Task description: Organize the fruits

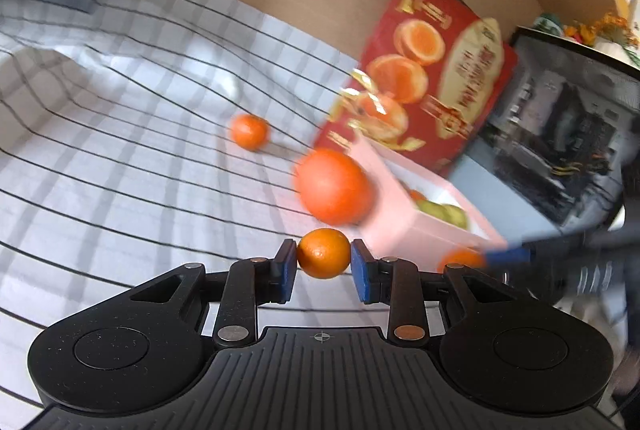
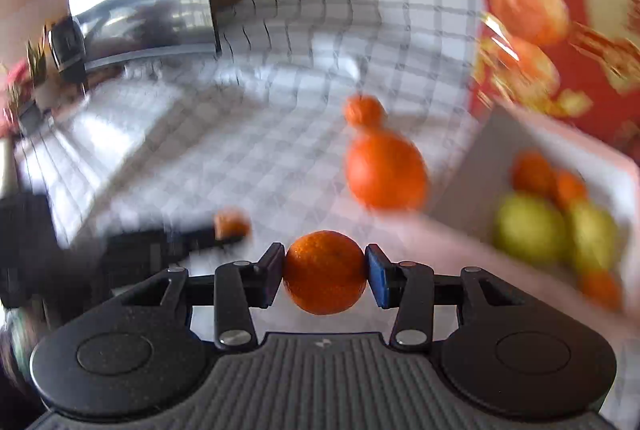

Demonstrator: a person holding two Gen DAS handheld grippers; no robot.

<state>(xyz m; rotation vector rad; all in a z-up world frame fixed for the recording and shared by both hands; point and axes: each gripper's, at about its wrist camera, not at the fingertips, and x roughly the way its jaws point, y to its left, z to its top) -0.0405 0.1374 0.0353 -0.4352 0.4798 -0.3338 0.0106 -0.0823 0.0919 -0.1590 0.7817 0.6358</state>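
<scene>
Small orange mandarin [image 1: 323, 253] clamped in left tool [image 1: 324, 262]; larger mandarin [image 2: 325, 272] clamped in right tool [image 2: 325, 274], near pink box [image 2: 472, 189].

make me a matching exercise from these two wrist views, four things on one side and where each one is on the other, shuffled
Things:
1. small mandarin
2. larger mandarin
3. big orange
4. green fruits

Places:
A. inside the pink box
B. loose on the checked cloth, beside the pink box
C. gripped in the left claw
D. gripped in the right claw

Pairs: 1-C, 2-D, 3-B, 4-A
</scene>
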